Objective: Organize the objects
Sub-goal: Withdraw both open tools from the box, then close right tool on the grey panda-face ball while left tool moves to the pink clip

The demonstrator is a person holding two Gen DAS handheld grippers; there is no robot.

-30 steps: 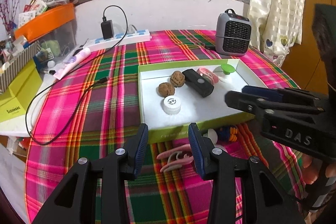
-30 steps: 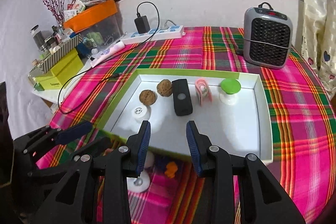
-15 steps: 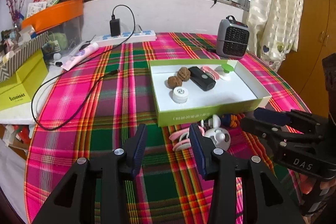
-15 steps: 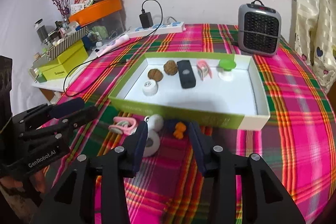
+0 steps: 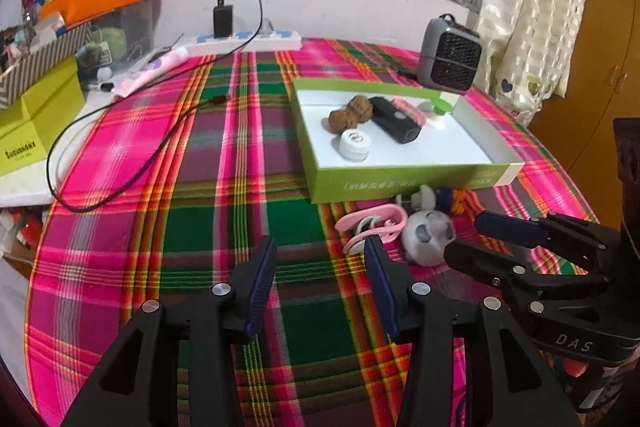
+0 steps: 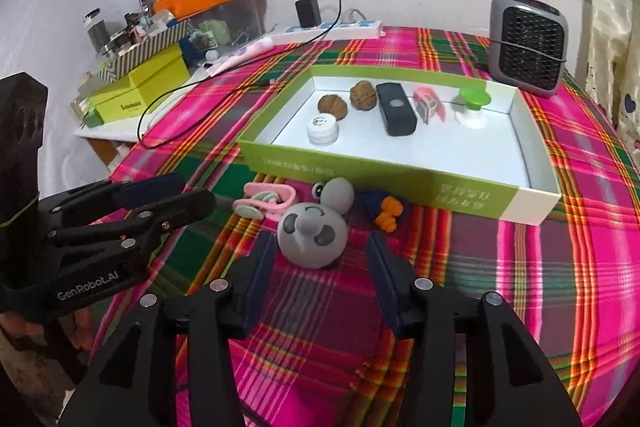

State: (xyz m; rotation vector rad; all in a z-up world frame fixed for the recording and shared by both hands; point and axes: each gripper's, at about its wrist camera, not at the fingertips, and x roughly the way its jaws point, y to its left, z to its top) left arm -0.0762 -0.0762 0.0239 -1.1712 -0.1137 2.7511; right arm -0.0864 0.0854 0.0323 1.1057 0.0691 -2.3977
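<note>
Round table under a plaid cloth (image 6: 540, 267). Green-and-white tray (image 6: 400, 183) holds two walnuts (image 6: 332, 104), a white cap (image 6: 322, 131), a black case (image 6: 396, 109), a pink clip (image 6: 428, 103) and a green-topped piece (image 6: 474, 101). In front of its near wall lie a grey elephant toy (image 6: 312, 233), a pink cable winder (image 6: 264, 201) and a blue-orange toy (image 6: 384, 211). Right gripper (image 6: 320, 251) released, jaws opening, elephant toy just ahead of them, untouched. Left gripper (image 5: 320, 259) also released and opening over bare cloth, winder beside its right finger.
</note>
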